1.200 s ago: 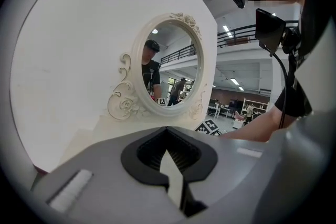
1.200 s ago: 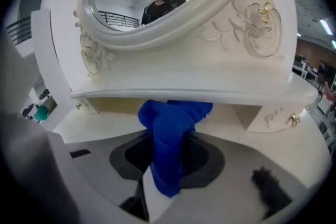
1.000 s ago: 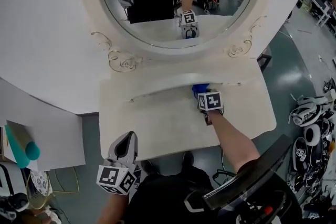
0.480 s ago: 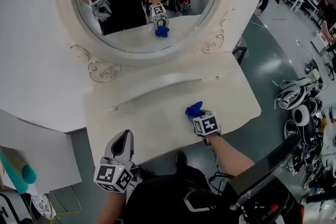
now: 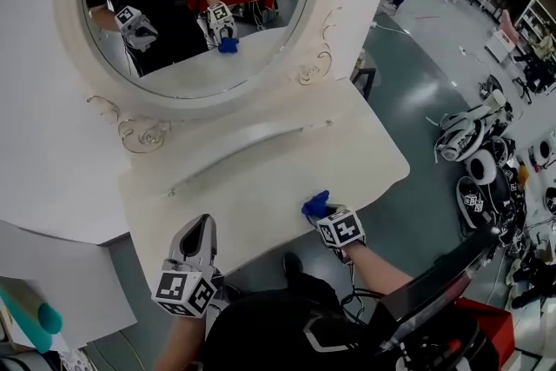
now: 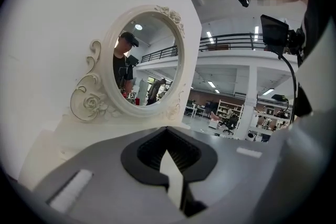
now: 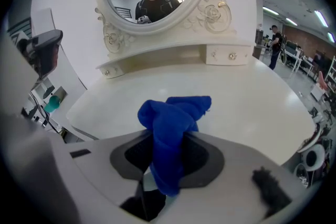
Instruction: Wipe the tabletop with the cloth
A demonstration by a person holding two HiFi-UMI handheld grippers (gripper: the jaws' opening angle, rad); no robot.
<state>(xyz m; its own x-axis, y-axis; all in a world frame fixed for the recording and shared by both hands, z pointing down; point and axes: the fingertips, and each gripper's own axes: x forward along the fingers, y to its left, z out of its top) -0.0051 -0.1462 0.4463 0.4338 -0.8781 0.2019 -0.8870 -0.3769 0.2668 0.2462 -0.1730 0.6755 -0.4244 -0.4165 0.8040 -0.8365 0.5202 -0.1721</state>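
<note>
Blue cloth pinched in the right tongs, low on the white desk

Blue fabric fills the right tongs: they pinch the cloth by its middle. One bunched end sticks out ahead of the tips and the other hangs back into the dark throat. In the head view the right tongs sit at the near edge of the desk, with the cloth pressed onto the top just in front of them.

The left tongs are pressed together with nothing between them. They are held well to the left of the right tongs, at the desk's front edge and pointing toward the back; whether they touch the top cannot be told.

Ahead of both tongs the pale, glossy desk runs to a low raised shelf with small knobs. Above it stands an oval mirror in a carved cream frame. Its glass reflects the person, both tongs and the blue cloth. To the right of the right tongs, beyond the desk's rounded corner, is grey floor.
</note>
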